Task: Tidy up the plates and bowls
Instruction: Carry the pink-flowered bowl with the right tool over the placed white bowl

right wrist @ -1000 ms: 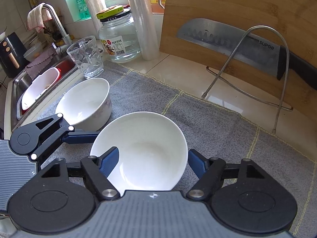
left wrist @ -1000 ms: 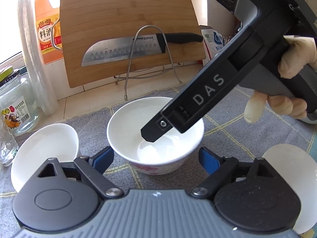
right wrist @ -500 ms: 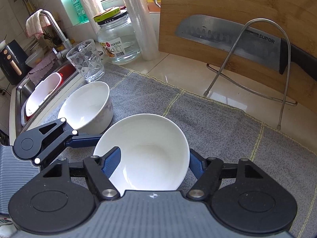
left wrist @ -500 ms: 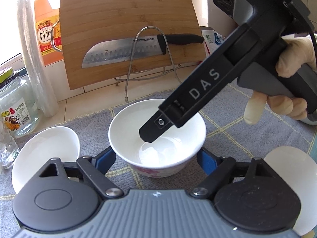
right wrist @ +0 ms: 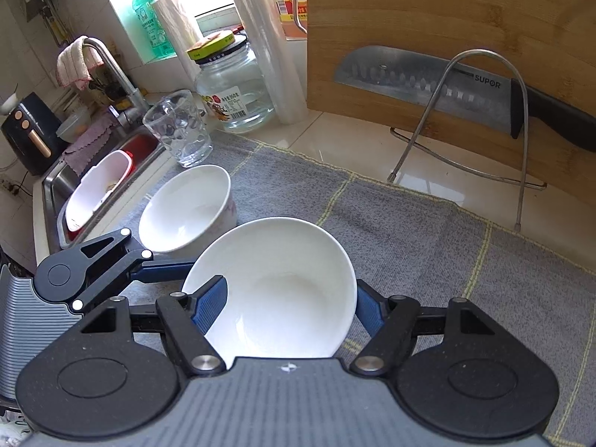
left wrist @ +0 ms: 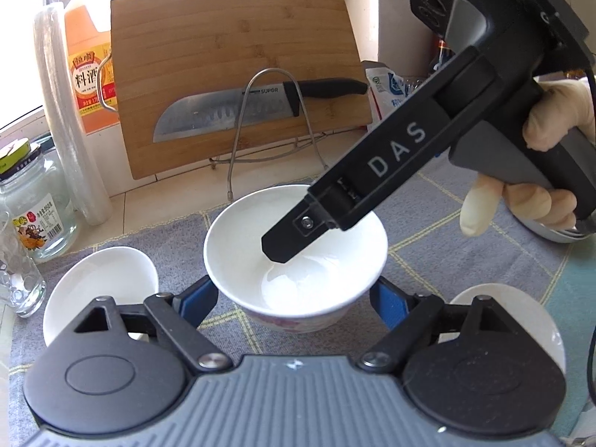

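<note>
A white bowl with a pink pattern (left wrist: 296, 257) stands on the grey mat between the blue fingers of my left gripper (left wrist: 294, 300), which is open around it. It also shows in the right wrist view (right wrist: 283, 287), where my right gripper (right wrist: 292, 303) is open with one finger inside the bowl and one outside its rim. In the left wrist view the right gripper's finger (left wrist: 294, 234) reaches down into the bowl. A second white bowl (right wrist: 186, 208) stands to the left; it also shows in the left wrist view (left wrist: 98, 287). A white dish (left wrist: 521, 309) lies at the right.
A cutting board (left wrist: 238, 70) leans at the back with a knife (left wrist: 257, 106) on a wire stand. A glass jar (right wrist: 232, 85), a drinking glass (right wrist: 178, 126), a plastic roll (right wrist: 264, 37) and an oil bottle (left wrist: 87, 70) stand at the left. The sink (right wrist: 100, 186) is beyond the mat's left edge.
The right gripper has pulled up and to the right a little, and the bowl sits slightly nearer both cameras. The left gripper stays open around the bowl.
</note>
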{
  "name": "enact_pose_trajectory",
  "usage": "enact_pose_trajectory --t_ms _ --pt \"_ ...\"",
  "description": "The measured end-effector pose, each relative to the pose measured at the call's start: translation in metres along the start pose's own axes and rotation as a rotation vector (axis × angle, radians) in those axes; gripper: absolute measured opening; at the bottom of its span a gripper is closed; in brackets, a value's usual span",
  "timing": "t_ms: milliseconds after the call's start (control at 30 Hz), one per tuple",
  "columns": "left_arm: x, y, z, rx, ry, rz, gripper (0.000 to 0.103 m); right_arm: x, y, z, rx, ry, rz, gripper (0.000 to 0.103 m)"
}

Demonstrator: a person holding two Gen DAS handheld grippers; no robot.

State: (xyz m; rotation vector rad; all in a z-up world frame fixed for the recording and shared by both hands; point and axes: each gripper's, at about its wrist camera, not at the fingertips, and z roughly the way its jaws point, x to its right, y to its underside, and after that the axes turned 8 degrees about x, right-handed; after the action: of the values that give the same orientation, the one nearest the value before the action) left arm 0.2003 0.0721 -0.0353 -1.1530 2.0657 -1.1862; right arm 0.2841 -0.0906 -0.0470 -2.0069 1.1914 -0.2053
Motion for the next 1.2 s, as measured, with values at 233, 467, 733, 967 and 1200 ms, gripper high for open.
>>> enact_pose_trajectory --t_ms 233,467,733,967,1200 --pt "0.011 -0.007 -0.022 0.026 0.015 0.018 0.088 -0.013 0.008 -0.027 0.036 0.016 -0.002 0.078" --pt "0.025 -0.009 -0.040 0.043 0.044 0.034 0.088 -0.025 0.021 -0.053 0.065 0.044 -0.005 0.078" --pt "0.041 -0.005 -0.057 0.050 0.082 0.056 0.088 -0.034 0.040 -0.074 0.083 0.069 0.016 0.078" --pt "0.055 0.003 -0.067 0.039 0.122 0.067 0.088 -0.040 0.060 -0.088 0.083 0.095 0.041 0.078" --pt "0.071 0.008 -0.072 0.025 0.165 0.087 0.088 -0.041 0.079 -0.102 0.085 0.122 0.076 0.078"
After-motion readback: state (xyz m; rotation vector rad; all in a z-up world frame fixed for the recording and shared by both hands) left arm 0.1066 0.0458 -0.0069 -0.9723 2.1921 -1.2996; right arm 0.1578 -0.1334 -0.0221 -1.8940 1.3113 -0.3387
